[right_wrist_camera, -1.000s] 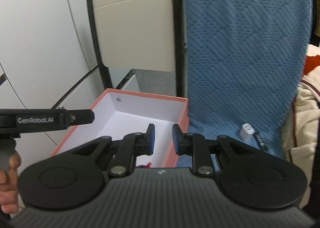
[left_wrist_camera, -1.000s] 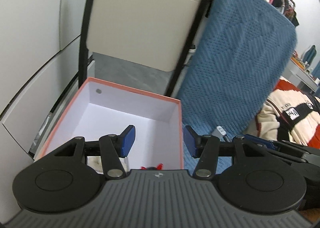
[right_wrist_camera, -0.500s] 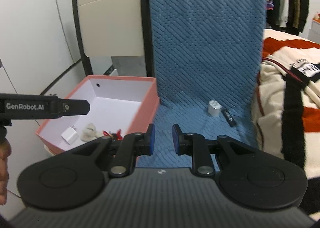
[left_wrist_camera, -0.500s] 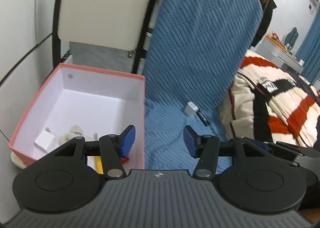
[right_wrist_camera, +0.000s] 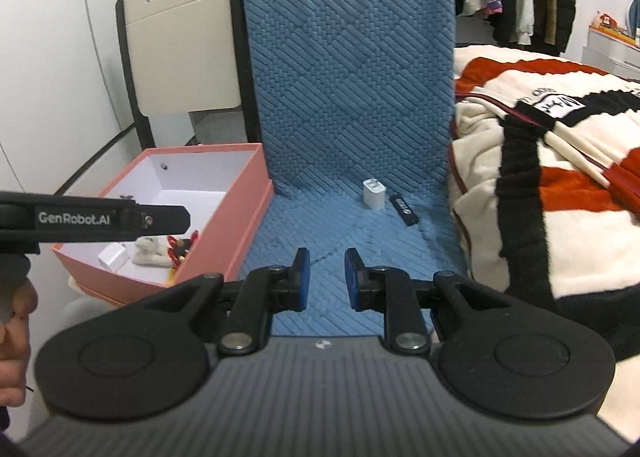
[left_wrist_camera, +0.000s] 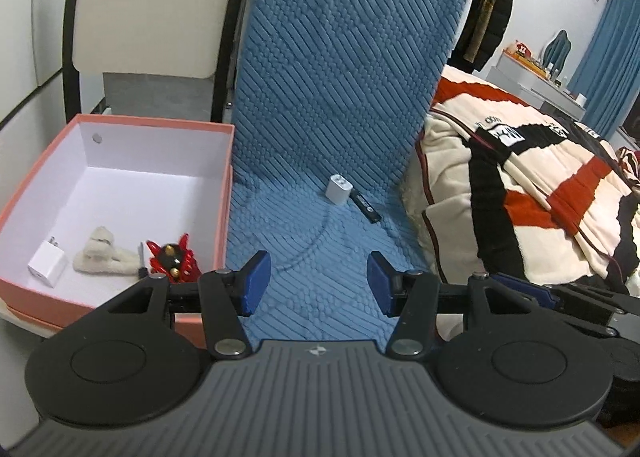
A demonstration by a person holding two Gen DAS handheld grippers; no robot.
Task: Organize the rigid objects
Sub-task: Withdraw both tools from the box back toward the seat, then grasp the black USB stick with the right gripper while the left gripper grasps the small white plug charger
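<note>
A white charger plug (left_wrist_camera: 338,189) (right_wrist_camera: 373,194) and a black stick-shaped object (left_wrist_camera: 365,205) (right_wrist_camera: 405,209) lie on the blue cushion (left_wrist_camera: 320,257) at the fold of seat and back. A pink box (left_wrist_camera: 36,299) (right_wrist_camera: 240,209) stands left of the cushion; it holds a white charger (left_wrist_camera: 46,263), a cream fluffy clip (left_wrist_camera: 105,255) and a red claw clip (left_wrist_camera: 173,257). My left gripper (left_wrist_camera: 315,283) is open and empty above the seat's front. My right gripper (right_wrist_camera: 325,279) is narrowly open and empty, also over the seat front.
A cream chair back (right_wrist_camera: 182,49) stands behind the box. A striped cream, red and black blanket (right_wrist_camera: 560,177) with a wooden stick (right_wrist_camera: 576,155) lies right of the cushion. Clothes hang at the far right. The left tool's arm (right_wrist_camera: 100,217) crosses the right view.
Both grippers have pulled back and swung right from over the box to over the cushion. The right gripper's fingers have opened slightly. The box contents and the charger have come into view.
</note>
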